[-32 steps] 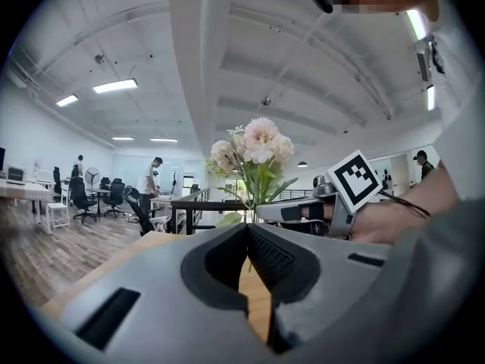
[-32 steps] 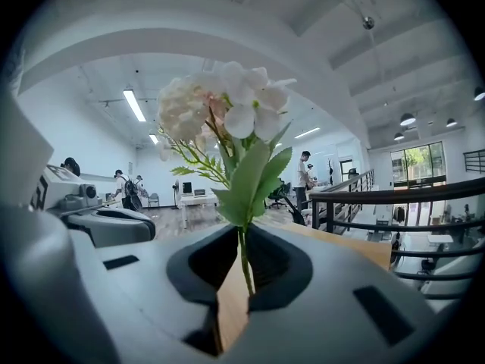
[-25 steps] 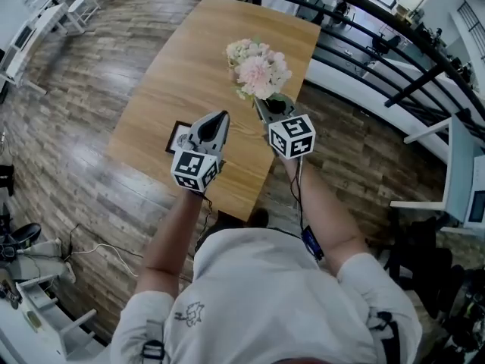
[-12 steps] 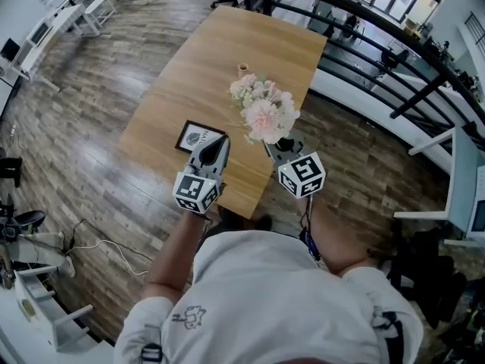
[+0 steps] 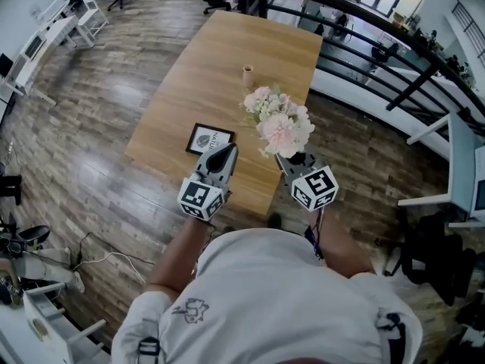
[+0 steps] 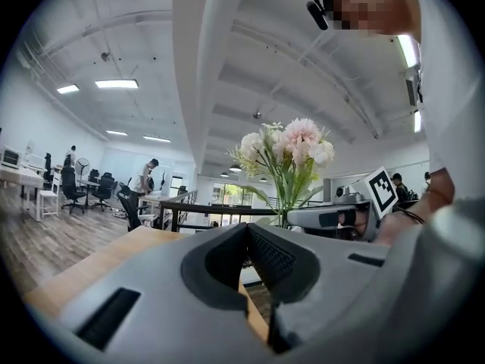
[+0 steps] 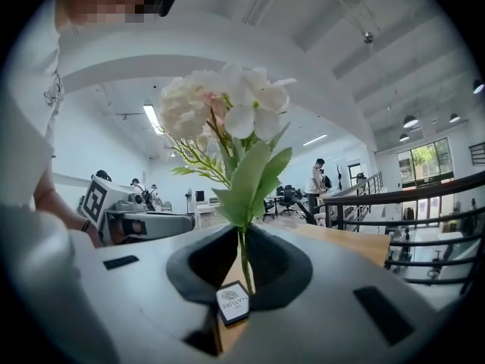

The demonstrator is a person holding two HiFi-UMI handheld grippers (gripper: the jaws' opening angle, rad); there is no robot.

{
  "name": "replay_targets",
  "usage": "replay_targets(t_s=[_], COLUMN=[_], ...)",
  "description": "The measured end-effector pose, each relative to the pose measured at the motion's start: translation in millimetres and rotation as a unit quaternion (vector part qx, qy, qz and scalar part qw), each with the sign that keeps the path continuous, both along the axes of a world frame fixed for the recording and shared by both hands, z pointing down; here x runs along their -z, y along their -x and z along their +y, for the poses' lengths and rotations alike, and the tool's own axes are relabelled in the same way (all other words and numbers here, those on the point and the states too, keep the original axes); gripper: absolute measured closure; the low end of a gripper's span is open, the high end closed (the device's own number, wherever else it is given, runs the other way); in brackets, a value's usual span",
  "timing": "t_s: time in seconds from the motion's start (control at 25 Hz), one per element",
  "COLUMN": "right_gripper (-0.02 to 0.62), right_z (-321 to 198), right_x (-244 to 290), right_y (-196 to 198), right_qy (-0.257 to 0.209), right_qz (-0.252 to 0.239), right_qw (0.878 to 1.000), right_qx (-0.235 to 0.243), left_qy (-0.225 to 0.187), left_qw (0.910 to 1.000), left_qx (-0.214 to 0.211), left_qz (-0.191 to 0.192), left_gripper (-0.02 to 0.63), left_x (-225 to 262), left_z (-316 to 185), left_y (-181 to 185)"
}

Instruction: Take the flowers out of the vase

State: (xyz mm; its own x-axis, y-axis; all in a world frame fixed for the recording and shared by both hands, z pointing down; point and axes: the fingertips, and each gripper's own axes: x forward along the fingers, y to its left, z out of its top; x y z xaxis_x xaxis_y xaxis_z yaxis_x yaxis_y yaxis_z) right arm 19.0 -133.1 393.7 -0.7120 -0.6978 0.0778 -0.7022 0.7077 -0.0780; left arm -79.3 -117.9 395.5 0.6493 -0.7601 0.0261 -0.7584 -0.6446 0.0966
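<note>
A bunch of pale pink and white flowers [image 5: 280, 121] with green leaves is off the table, over its near right corner. My right gripper [image 5: 293, 159] is shut on the thin green stems [image 7: 242, 260], and the blooms [image 7: 227, 105] stand upright above its jaws. The small tan vase [image 5: 247, 76] stands alone farther back on the wooden table [image 5: 220, 51], holding no flowers. My left gripper [image 5: 226, 153] is shut with nothing in it, its pads meeting [image 6: 247, 233], left of the flowers [image 6: 288, 146].
A black-framed card [image 5: 211, 139] lies on the table near its front edge, just ahead of the left gripper. A dark railing [image 5: 364, 21] runs along the table's right side. Desks and chairs stand at the far left on the plank floor.
Both grippers have drawn back toward the table's near edge. The flowers came along in the right gripper, uncovering the vase and the framed card.
</note>
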Motion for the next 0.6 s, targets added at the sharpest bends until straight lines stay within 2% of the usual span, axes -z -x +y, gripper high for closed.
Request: replay_targets(t_s=[0.32, 0.6], right_gripper=[0.557, 0.555], right_z=[38.6, 82.1], right_x=[-0.6, -6.4], right_y=[22.6, 22.4], right_qy=[0.007, 0.005], right_qz=[-0.018, -0.020], right_qw=[0.998, 0.998], right_qx=[-0.056, -0.062], left_qy=[-0.007, -0.011], left_qw=[0.9983, 0.9973], left_qx=[-0.057, -0.073], left_qz=[-0.010, -0.004], left_gripper=[0.602, 0.602], left_x=[0.8, -1.2], left_z=[30.8, 60.7], left_y=[30.1, 25.4])
